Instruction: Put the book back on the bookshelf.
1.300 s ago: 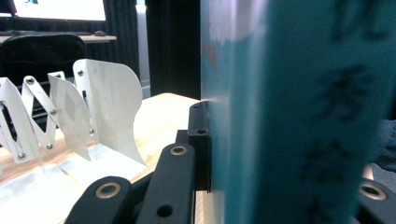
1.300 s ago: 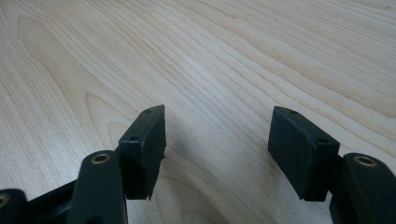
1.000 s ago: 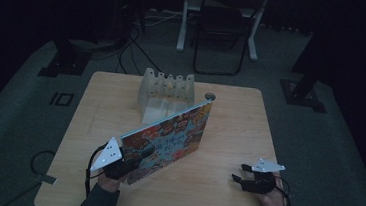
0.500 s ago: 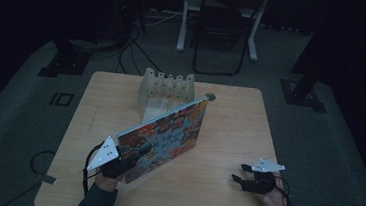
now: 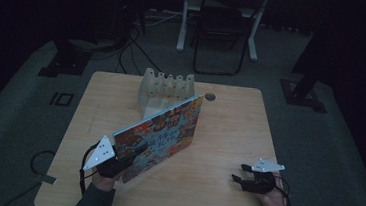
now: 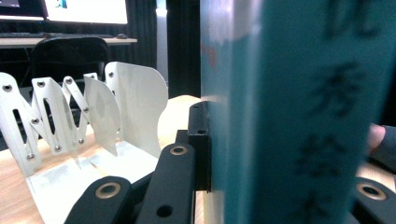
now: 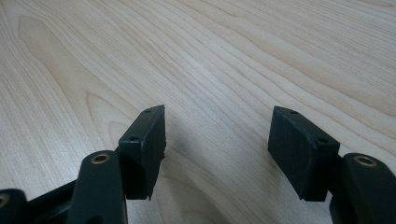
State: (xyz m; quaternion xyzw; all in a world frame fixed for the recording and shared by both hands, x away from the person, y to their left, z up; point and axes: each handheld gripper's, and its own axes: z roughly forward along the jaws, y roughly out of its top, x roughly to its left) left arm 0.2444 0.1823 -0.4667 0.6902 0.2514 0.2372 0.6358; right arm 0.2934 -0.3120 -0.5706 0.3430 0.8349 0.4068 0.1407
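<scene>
Teal spine lettering shows where left fingers (image 6: 205, 154) clamp the book (image 5: 160, 133); right fingers (image 7: 299, 154) stand apart.

A dim laboratory or recording studio. A single light-wood bench (image 5: 228, 137) stands alone on grey carpet (image 5: 328, 146), with dark surroundings on every side. Black cables (image 5: 130, 48) trail across the floor behind it, beside the flat feet of equipment stands (image 5: 64, 65) to the left and right. A folding chair (image 5: 225, 31) and a white desk leg (image 5: 183, 17) stand at the back. The left gripper view shows lit monitors (image 6: 86, 10) on a desk and an office chair (image 6: 65, 53) in a dark room.
</scene>
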